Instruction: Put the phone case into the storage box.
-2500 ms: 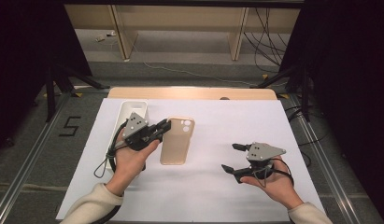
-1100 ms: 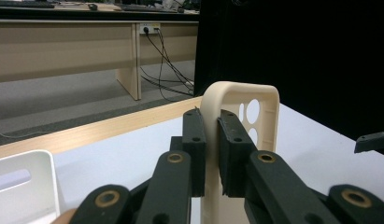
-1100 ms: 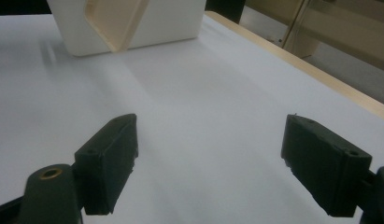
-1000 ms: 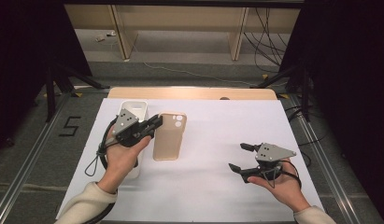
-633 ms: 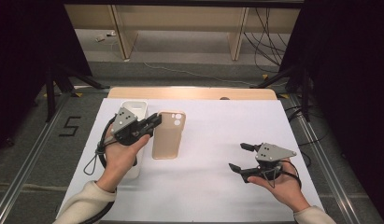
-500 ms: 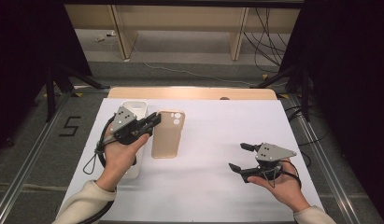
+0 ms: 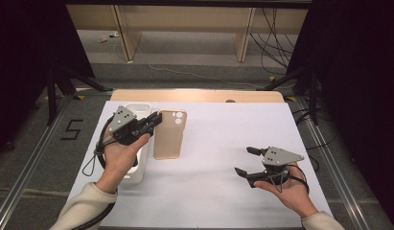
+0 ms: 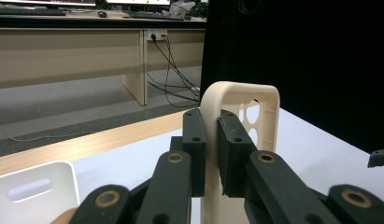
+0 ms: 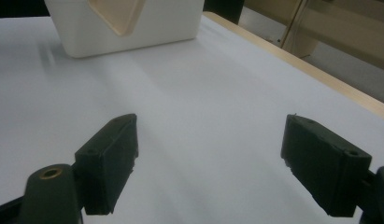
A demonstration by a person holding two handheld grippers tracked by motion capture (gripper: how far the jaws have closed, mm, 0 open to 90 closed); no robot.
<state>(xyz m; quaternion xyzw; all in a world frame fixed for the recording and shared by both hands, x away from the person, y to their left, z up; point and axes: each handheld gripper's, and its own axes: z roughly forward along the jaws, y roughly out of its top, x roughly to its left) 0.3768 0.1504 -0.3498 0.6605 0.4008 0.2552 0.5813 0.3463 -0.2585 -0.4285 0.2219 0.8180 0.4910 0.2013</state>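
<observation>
- Table (image 7: 223,158): white top, wooden strip along the far edge
- White tray (image 7: 135,143): on the table's left side, partly under the left hand; its corner with a slot shows low in the left gripper view
- Beige phone case (image 7: 168,135): just right of the tray, camera cut-outs at its far end; left edge pinched near that end
- Left gripper (image 7: 155,120): jaws clamped on the case's side wall, one inside, one outside, clear in the left gripper view (image 8: 209,144)
- Right gripper (image 7: 246,161): held low at the table's right, well apart from the case, jaws spread wide, nothing between them (image 9: 208,163)
</observation>
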